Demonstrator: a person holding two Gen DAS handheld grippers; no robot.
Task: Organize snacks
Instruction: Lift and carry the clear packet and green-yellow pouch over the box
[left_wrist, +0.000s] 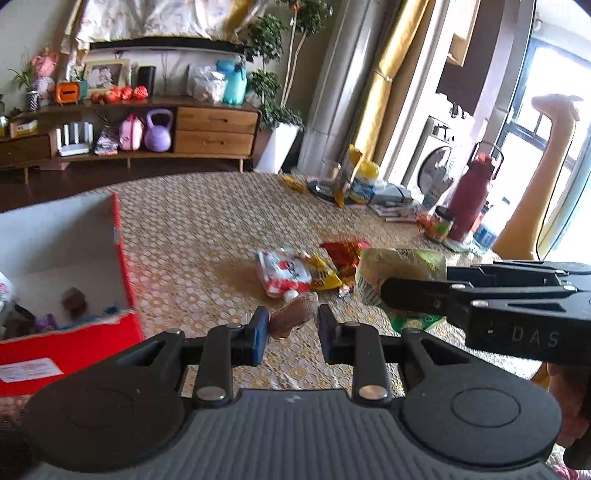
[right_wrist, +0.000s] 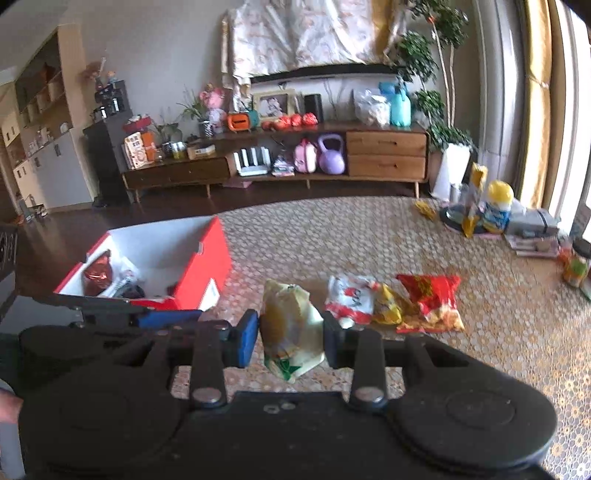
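— So, what does the left gripper (left_wrist: 290, 325) have?

— A small brownish wrapped snack (left_wrist: 293, 314), pinched between its narrowed jaws and lifted clear of the patterned tablecloth (left_wrist: 192, 229). The wrapper is blurred, so I cannot read it.

— And the right gripper (right_wrist: 290, 332)?

— Its jaws are clamped on a pale yellow-green snack bag (right_wrist: 290, 325), which hangs upright between the fingers, above the cloth. In the left wrist view the same right gripper (left_wrist: 384, 291) reaches in from the right edge, with that bag (left_wrist: 399, 269) bunched at its tip.

— Where is the box?

— The red box (right_wrist: 218, 251) with white inner walls sits on the table to the left of both grippers, open at the top. Inside it lie a shiny dark red packet (right_wrist: 98, 275) and a few other wrapped things, too blurred to name. From the left wrist, the box (left_wrist: 125, 321) fills the lower left, with small dark items on its floor.

— What is left on the table?

— Three bags in a row, touching one another: a red-and-white bag (right_wrist: 351, 299), a yellow bag (right_wrist: 388, 304) and a red bag (right_wrist: 432, 299). They lie just beyond the held snacks, well right of the box.

— Anything further off?

— A dark red flask (left_wrist: 471, 199) near the far right table edge, and a wooden sideboard (right_wrist: 384, 153) against the wall.
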